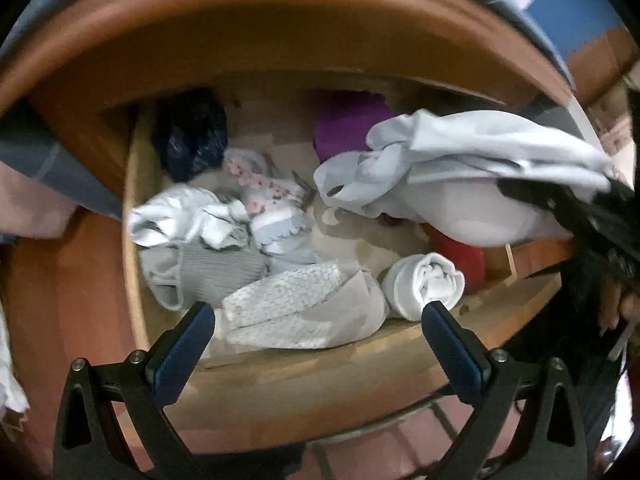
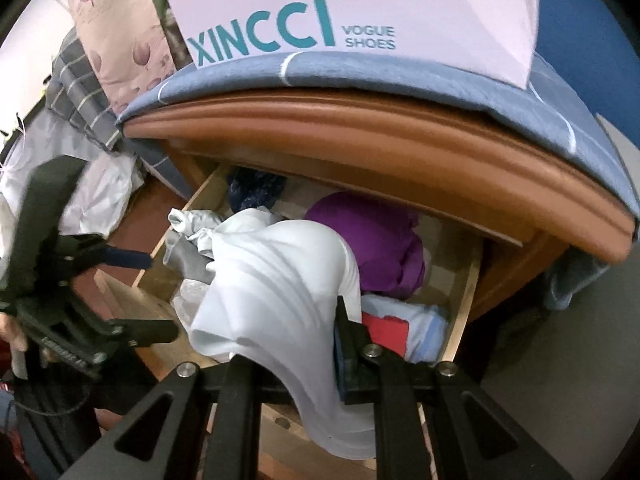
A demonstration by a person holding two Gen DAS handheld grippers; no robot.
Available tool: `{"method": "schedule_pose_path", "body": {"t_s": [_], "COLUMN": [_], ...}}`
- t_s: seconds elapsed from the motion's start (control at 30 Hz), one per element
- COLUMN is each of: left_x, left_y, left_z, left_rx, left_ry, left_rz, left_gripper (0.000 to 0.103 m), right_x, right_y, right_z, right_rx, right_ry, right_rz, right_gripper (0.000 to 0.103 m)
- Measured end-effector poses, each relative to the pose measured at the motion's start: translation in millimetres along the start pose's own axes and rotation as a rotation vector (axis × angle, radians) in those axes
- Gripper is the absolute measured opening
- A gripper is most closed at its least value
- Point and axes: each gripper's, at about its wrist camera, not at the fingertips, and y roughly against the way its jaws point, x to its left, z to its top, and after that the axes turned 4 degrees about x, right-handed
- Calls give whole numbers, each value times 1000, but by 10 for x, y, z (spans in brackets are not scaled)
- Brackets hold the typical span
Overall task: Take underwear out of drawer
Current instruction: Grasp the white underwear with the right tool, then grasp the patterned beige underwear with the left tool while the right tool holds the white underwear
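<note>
Right gripper [image 2: 296,364] clamped on white underwear [image 2: 276,280], cloth trailing toward 12 o'clock over the open drawer [image 2: 466,304]. Left gripper [image 1: 318,320] spread wide, empty, underwear up at 2 o'clock. Farther in, purple garment [image 2: 372,240].

Right gripper [image 2: 294,340] fingertips buried under white underwear [image 2: 276,280], shoe box [image 2: 360,12] lettering cut off, purple garment [image 2: 380,240] partly under cabinet top [image 2: 360,148]

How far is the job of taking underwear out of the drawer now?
Done: the drawer is open. In hand: the right gripper is shut on a white garment, lifted above the other clothes but over the drawer. The left gripper is open and holds nothing. Left: carry the garment clear of the drawer.
</note>
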Motion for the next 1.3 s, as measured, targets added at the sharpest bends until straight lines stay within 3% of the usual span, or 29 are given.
{"method": "schedule_pose_path", "body": {"t_s": [0.17,0.27,0.37,0.43,0.57,0.63,0.83,1.03,1.3], "left_x": [-6,-38,-3,31,63,70,112,24,-2], "left_y": [-248,-361,-493,-581,-659,-682,-631,-416,27], "left_z": [98,137,197,206,250,265,293,204,84], "left_rx": [99,140,181,216,250,259,240,177,79], "left_ry": [30,34,77,104,131,138,189,165,159], "left_rz": [49,36,51,52,53,46,14,2,-33], "left_gripper": [102,102,96,79,71,52,25,17,15], "right_x": [-76,-90,-101,-130,-160,-157,-157,-165,-169], "right_y": [-2,-11,-30,-32,-48,-58,-96,-80,-72], "right_z": [-76,-108,-119,-129,-148,-159,-175,-177,-193], "right_rx": [-10,-14,-16,-20,-24,-27,-25,-33,-43], "right_ry": [-48,-59,-72,-89,-106,-108,-109,-118,-129], "right_rz": [22,31,35,48,61,67,78,79,82], "right_gripper": [13,13,13,13,13,13,13,13,13]}}
